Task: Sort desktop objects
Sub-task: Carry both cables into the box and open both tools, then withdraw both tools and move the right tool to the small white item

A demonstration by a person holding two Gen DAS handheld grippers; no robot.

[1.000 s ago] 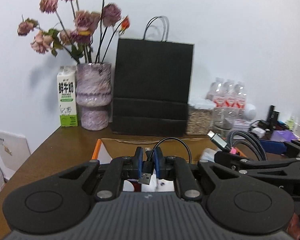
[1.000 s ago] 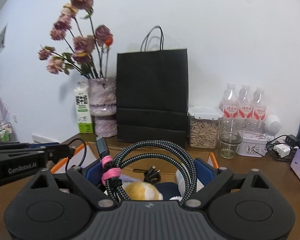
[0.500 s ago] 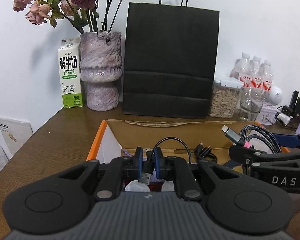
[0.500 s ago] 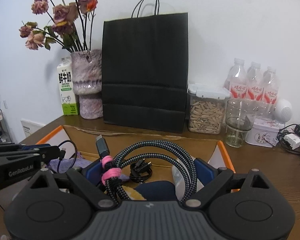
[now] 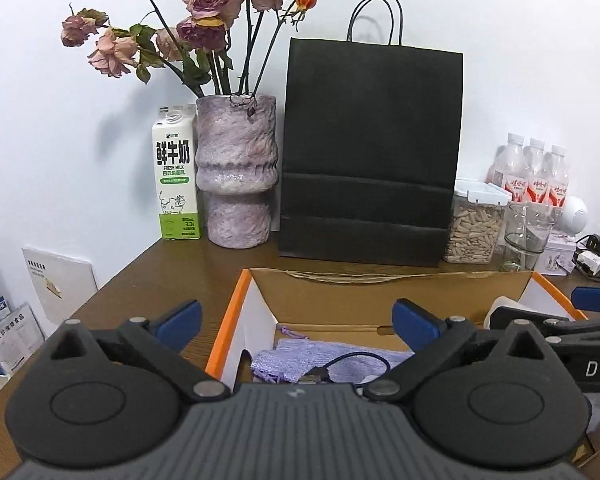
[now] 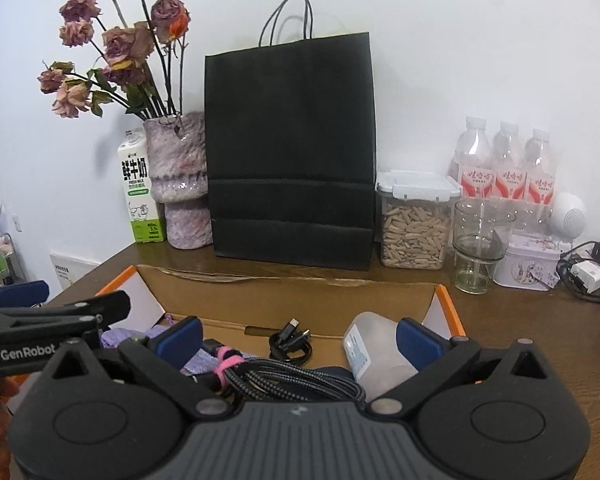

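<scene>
Both cables now lie in the cardboard box [image 5: 380, 292] at frame bottom: braided cable [image 6: 292, 380] and thin USB cable [image 5: 352, 364]. Left gripper [image 5: 296, 320] and right gripper [image 6: 296, 338] tilt downward, fingers [image 6: 180, 338] just opened wide, gripping nothing.

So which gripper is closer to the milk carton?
Left. The left gripper hangs over the box's left end, the side where the milk carton stands. The right gripper is over the box's right end, farther from the carton.
</scene>
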